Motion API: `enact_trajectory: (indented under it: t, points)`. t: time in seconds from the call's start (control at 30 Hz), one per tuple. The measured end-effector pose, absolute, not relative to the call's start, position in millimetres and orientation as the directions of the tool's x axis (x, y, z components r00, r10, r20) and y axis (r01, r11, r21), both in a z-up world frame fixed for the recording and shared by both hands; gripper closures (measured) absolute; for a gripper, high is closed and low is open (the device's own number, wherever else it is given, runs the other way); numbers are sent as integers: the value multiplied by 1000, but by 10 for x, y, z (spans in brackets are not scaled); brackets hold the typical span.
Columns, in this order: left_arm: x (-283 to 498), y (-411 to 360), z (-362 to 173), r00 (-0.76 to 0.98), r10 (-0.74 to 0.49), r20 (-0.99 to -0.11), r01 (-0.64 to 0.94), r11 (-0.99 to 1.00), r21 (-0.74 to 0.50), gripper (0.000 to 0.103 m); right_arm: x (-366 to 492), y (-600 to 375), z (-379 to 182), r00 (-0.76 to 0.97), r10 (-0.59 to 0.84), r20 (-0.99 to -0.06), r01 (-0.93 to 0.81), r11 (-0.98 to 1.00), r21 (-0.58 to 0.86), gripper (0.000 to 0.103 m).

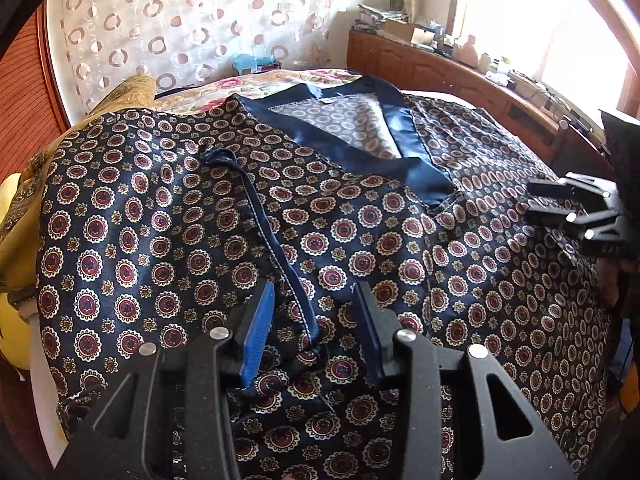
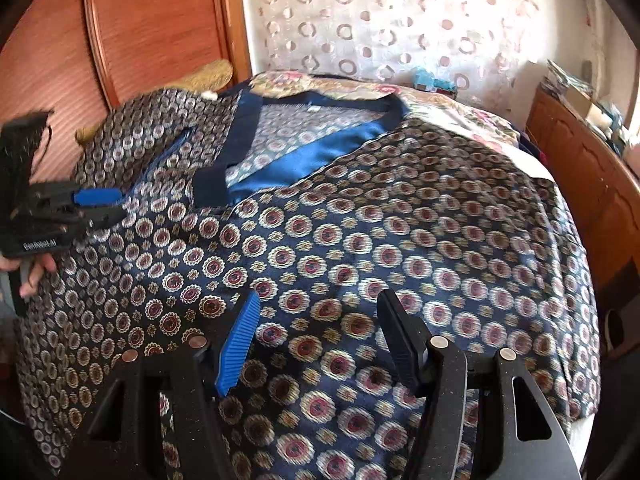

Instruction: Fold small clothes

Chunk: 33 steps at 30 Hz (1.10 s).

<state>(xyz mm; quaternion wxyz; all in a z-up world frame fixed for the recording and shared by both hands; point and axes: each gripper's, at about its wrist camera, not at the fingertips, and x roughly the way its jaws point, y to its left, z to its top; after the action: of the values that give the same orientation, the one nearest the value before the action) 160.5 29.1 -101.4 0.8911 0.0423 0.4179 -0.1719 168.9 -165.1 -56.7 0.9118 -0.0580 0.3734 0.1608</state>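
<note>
The left gripper (image 1: 314,312) hung with its jaws apart and empty, low over the patterned garment (image 1: 360,240), and a dark blue piped seam (image 1: 276,248) ran up the cloth from between its fingers. The right gripper (image 2: 320,328) was likewise spread wide and held nothing, hovering over plain patterned cloth on its own side; its view was blurred, so whether the fingers touched the fabric could not be told.

Ahead of both grippers the garment lay spread flat over the bed (image 1: 280,80), front up, its blue satin neckline (image 1: 360,152) open in a V at the far end. A yellow cloth (image 1: 24,208) lay bunched off to the left gripper's left.

The fabric looked thin, glossy and very soft, probably a satin-like weave: light to lift, limp, and likely to slide between the pads and off itself once folded. A pinch on flat cloth would probably gather only a loose ridge. The firmer holds seemed to be the stitched seam at the left gripper and the bound neckline or outer hems, where doubled layers gave the fingers something to bite.
</note>
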Motion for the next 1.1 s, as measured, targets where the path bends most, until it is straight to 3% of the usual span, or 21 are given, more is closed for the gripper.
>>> enact_trajectory:
  t: [0.33,0.57,0.8,0.97,1.0,1.1]
  points:
    - [1596,93,-1038,575,-266,-773,398,917,-19,33,1440,-2630,-233,765,82,-638,-141,989,-42,40]
    - [1579,79,-1036,570,-268,-776,410,912,-14,28,1426,-3412,-472,730,-26,-683,24,1000,-13,40]
    - [1574,82,-1033,572,-265,-776,409,913,-10,28,1520,-3756,-668,683,63,-727,43,991,126,41]
    - [1575,83,-1039,573,-265,-776,404,915,-14,25,1635,-3932,-697,663,158,-732,11,975,220,51]
    - [1579,84,-1045,563,-280,-778,416,909,-26,19,1640,-3969,-693,660,173,-731,7,972,236,55]
    - [1573,35,-1055,553,-286,-783,435,900,-21,15,1704,-4002,-711,659,202,-724,-10,966,260,70]
